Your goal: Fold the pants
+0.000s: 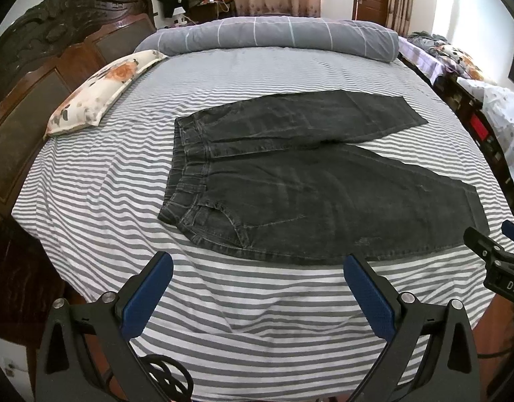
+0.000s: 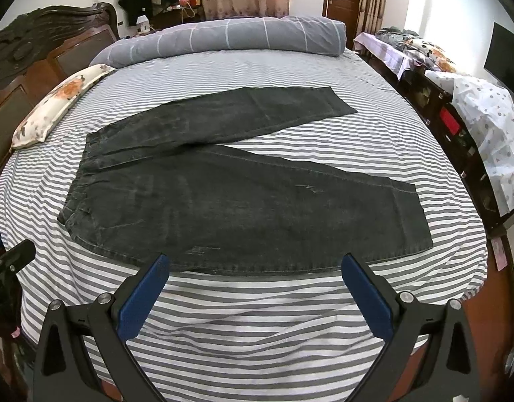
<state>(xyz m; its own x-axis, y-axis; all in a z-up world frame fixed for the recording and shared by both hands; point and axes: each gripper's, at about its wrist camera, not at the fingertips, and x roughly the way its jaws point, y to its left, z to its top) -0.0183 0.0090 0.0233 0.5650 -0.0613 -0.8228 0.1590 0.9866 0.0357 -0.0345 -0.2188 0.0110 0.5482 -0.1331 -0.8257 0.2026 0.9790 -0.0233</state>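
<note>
Pants (image 1: 290,181) flat on bed (image 1: 99,181), legs splayed, waistband left; left gripper (image 1: 257,268) and right gripper (image 2: 255,268) both spread wide, empty, short of near leg; best to pinch near hem and waistband corner together, then lift evenly onto far leg.

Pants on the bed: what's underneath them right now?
The dark pants lie flat, legs spread, directly on the striped bedsheet, which shows all around them. Whatever lies beneath the fabric is covered; nothing bulges through. Both claws are open, clear of them.
</note>
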